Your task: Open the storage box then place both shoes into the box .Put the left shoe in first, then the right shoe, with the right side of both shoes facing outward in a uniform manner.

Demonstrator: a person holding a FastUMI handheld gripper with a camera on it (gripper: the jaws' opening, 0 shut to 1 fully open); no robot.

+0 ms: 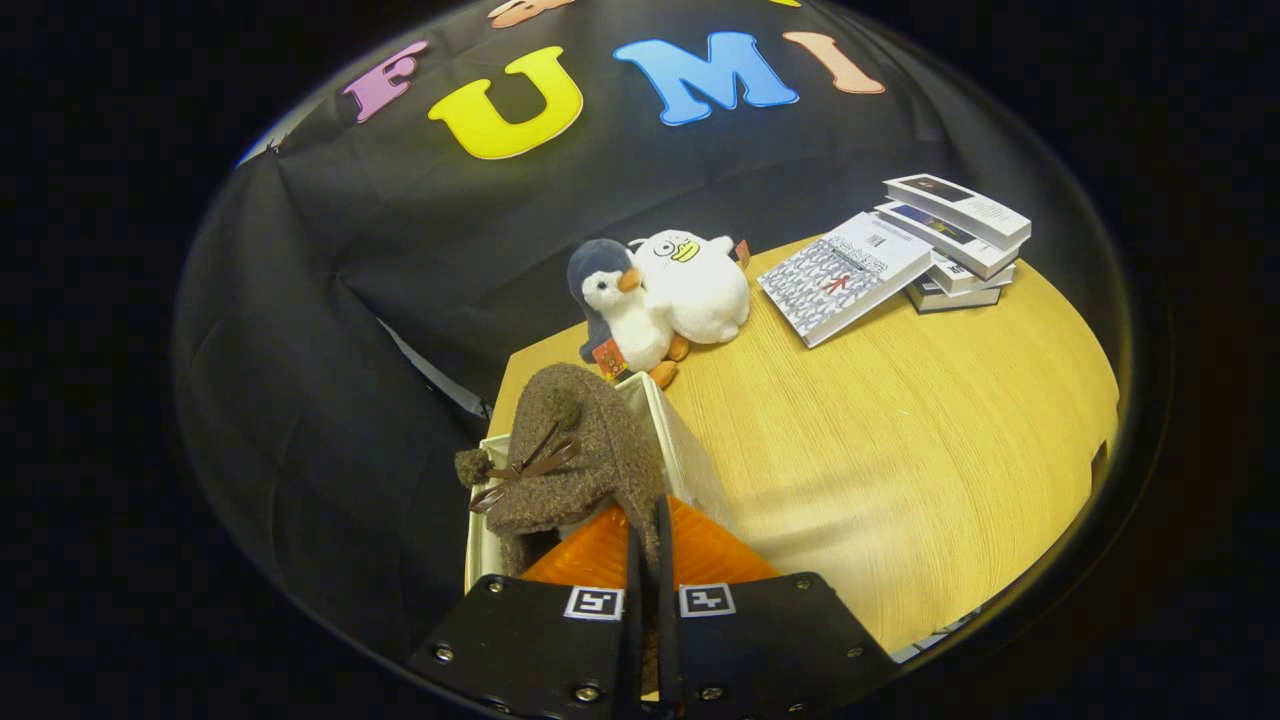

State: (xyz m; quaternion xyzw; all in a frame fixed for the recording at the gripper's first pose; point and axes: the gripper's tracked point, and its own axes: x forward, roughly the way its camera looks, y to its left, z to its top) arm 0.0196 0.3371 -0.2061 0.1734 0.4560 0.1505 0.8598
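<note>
- Gripper (648, 540) fingers are pressed almost together, pinching the back edge of a brown fuzzy shoe (575, 455); only a thin fold of its material sits between them, so the hold is a narrow one.
- Shoe hangs toe-forward just ahead of the fingers, with its bow and pompoms (520, 465) showing on top; held by the heel like this, it can be lowered straight down without the fingers meeting the walls.
- Box (690, 460) lies directly beneath the shoe, at the near left corner of the table (900, 440); its pale walls frame the shoe on both sides, and the top looks open, so the opening step seems done.
- Whether the other shoe is already inside cannot be told, as the held shoe covers the interior; which shoe this is I cannot tell either.
- Penguin (620, 310) and a white plush (700, 285) lean together just beyond the box, near the table's far left edge, clear of the drop.
- Books (945, 245) are stacked at the far right corner, one leaning off the pile, well apart from the work.
</note>
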